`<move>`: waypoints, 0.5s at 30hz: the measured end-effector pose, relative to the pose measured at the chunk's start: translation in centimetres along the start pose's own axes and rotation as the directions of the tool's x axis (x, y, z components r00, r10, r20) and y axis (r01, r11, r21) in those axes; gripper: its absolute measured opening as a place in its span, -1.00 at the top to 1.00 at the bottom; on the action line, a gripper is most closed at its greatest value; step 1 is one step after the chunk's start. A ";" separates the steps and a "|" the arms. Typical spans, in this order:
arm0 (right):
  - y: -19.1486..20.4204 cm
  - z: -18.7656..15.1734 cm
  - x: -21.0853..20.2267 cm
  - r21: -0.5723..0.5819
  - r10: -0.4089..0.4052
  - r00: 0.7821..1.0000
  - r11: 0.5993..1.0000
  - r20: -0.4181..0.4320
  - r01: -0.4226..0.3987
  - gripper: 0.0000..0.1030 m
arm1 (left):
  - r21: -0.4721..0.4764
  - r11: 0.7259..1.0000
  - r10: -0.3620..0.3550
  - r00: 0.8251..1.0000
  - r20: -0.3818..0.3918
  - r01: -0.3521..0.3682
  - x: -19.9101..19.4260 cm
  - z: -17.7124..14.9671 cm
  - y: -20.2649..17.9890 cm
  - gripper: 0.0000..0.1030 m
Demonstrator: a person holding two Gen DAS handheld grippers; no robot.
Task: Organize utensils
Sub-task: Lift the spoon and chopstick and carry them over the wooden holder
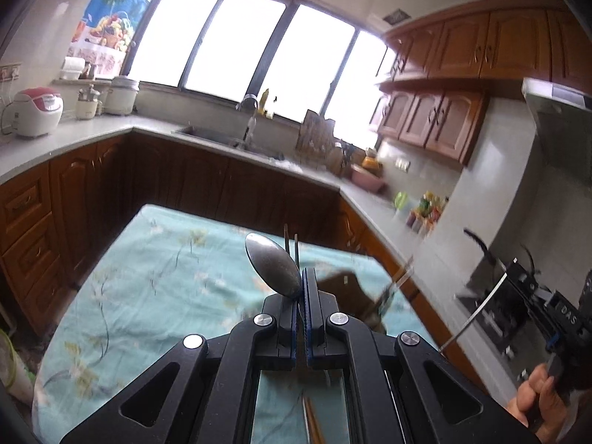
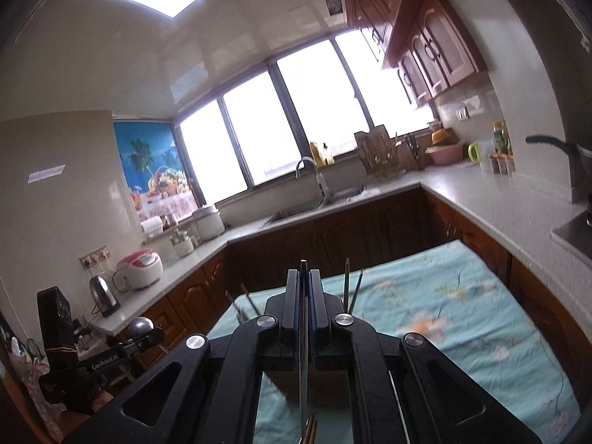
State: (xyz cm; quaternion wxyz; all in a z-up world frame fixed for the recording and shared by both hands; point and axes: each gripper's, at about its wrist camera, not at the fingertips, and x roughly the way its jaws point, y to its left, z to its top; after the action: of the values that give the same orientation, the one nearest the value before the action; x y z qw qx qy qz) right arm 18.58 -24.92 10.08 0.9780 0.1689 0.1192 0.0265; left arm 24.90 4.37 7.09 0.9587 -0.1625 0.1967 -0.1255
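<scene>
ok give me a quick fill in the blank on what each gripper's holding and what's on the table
1. The left gripper is shut on a metal ____.
2. The right gripper is shut on a thin metal utensil seen ____-on, so its type is unclear.
3. The table wears a ____-coloured floral cloth.
4. Behind the table, the faucet stands under the ____.

Missing words: spoon; edge; teal; window
</scene>
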 end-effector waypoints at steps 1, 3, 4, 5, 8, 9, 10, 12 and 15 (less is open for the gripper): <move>0.0 0.4 0.2 -0.005 0.000 1.000 1.000 0.008 0.000 0.93 | -0.001 1.000 0.002 1.000 0.010 -0.002 0.3 0.2 0.0 0.98; -0.1 1.4 0.7 -0.010 -0.007 0.999 1.000 0.038 0.008 0.93 | -0.006 1.000 0.007 1.000 0.028 -0.007 1.2 0.5 0.0 0.98; -0.1 1.7 0.9 -0.010 -0.008 0.999 1.000 0.045 0.009 0.93 | -0.006 1.000 0.013 0.999 0.038 -0.012 1.7 0.6 -0.1 0.98; -0.1 2.1 1.1 -0.010 -0.011 0.998 1.000 0.055 0.011 0.93 | -0.002 1.000 0.020 0.999 0.044 -0.020 2.3 0.6 -0.2 0.98; 0.2 3.0 2.0 -0.032 -0.027 0.995 0.999 0.092 0.030 0.93 | 0.006 1.000 0.030 0.998 0.049 -0.030 3.7 0.2 -0.4 0.98; 0.2 3.2 2.5 -0.034 -0.029 0.994 0.999 0.102 0.033 0.93 | 0.009 0.999 0.033 0.998 0.049 -0.034 4.3 0.0 -0.4 0.98; 0.3 3.3 3.0 -0.037 -0.030 0.993 0.999 0.111 0.034 0.93 | 0.013 0.999 0.041 0.998 0.049 -0.042 5.0 -0.3 -0.5 0.98; 0.2 3.4 3.7 -0.049 -0.042 0.991 0.998 0.124 0.048 0.93 | 0.019 0.999 0.050 0.998 0.047 -0.051 5.8 -0.8 -0.7 0.98; -0.2 3.0 5.1 -0.053 -0.053 0.990 0.997 0.130 0.061 0.93 | 0.021 0.997 0.070 0.997 0.039 -0.071 7.4 -1.4 -0.7 0.98</move>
State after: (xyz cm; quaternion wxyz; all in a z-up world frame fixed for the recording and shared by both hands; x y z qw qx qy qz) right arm 24.24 -25.65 11.57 0.9885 0.1388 0.0601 -0.0090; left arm 30.80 1.12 3.61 0.9679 -0.1470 0.1826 -0.0905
